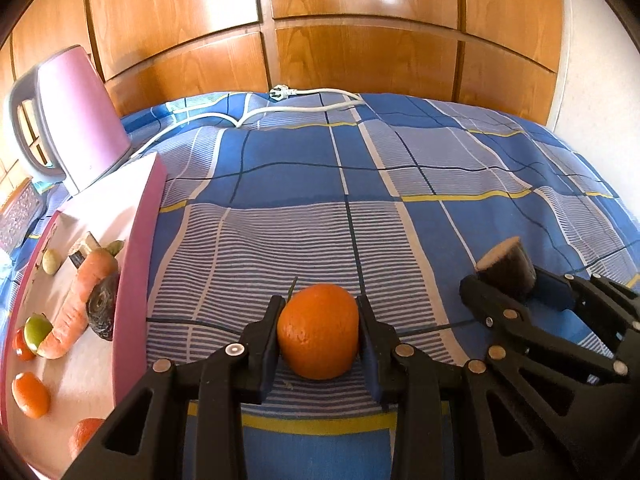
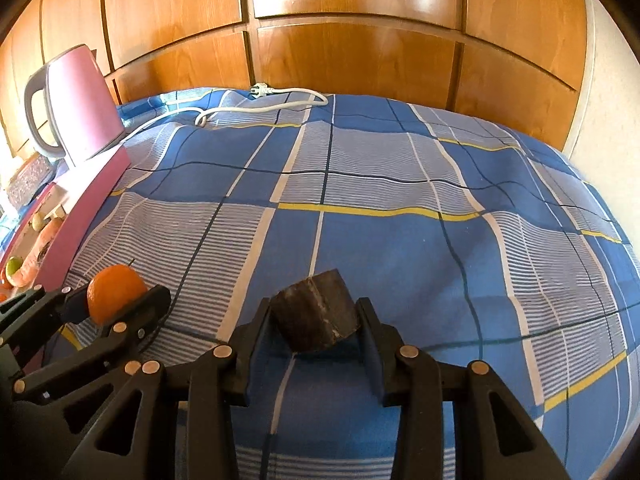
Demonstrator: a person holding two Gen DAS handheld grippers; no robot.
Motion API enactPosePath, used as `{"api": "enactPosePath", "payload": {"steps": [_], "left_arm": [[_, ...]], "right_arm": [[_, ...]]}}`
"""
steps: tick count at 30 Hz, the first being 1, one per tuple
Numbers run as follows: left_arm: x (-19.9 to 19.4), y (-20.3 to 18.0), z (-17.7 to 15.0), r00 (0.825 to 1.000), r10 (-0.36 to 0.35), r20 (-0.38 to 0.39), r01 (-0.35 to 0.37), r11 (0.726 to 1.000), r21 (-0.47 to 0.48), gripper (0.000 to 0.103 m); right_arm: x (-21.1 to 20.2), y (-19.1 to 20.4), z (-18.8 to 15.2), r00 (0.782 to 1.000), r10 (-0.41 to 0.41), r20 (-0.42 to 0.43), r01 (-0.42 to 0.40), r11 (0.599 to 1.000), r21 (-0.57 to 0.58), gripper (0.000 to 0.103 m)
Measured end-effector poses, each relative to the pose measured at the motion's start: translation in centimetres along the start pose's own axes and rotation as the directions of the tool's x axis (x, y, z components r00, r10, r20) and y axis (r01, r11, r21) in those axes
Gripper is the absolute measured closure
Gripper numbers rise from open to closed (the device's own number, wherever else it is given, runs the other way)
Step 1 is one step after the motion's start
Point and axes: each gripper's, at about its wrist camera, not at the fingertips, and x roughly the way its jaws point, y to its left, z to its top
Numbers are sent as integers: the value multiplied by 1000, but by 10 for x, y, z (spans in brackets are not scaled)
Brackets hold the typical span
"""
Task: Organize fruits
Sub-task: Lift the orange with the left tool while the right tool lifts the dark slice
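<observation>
Two hand-held grippers reach forward side by side, both angled downward over a bed covered by a blue, white and yellow plaid bedspread (image 2: 400,240).

The left gripper (image 1: 319,328) has its jaws closed on an orange (image 1: 319,330) with a short stem, the pads pressing on both its sides. The right gripper (image 2: 316,326) holds a dark, blocky chunk with a pale cut face (image 2: 316,314) between its jaws; both pads touch it, so it is gripped.

At the left edge of the bed lies a pink tray (image 1: 138,264) with a raised rim. The left wrist view looks into it: a carrot (image 1: 82,304), a dark vegetable piece (image 1: 103,312) against the rim, a green fruit (image 1: 37,330), a small pale green fruit (image 1: 51,261) and several small orange fruits (image 1: 31,395). The right wrist view shows only the tray's outer wall and a glimpse of its contents.

Behind the tray stands a pink electric kettle (image 2: 82,108) with a grey handle. Its white cord and plug (image 2: 264,98) trail along the far edge of the bed, in front of glossy wooden wardrobe doors (image 2: 340,40).

The middle and right of the bedspread lie open, wrinkled but bare. The left view shows the chunk's pale face; the right view shows its dark sides.
</observation>
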Motion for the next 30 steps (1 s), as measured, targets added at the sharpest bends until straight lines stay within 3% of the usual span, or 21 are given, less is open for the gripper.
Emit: {"api": "enactPosePath", "payload": {"steps": [6, 11, 15, 22, 30], "left_arm": [[-1, 1, 0, 1000, -3, -5, 3, 1000, -5, 68], [-2, 1, 0, 1000, -12, -9, 12, 1000, -9, 68], [-3, 2, -1, 1000, -22, -14, 22, 1000, -18, 68], [-3, 6, -1, 998, -54, -16, 53, 998, -46, 69], [-1, 8, -1, 998, -69, -8, 68, 996, -50, 68]], "right_arm": [[-8, 2, -5, 1000, 0, -4, 0, 1000, 23, 67], [-14, 2, -9, 1000, 4, 0, -4, 999, 35, 77], [-14, 0, -7, 1000, 21, -14, -20, 999, 38, 77], [-17, -23, -8, 988, 157, -13, -153, 976, 155, 74], [-16, -28, -3, 984, 177, -21, -169, 965, 200, 70]]}}
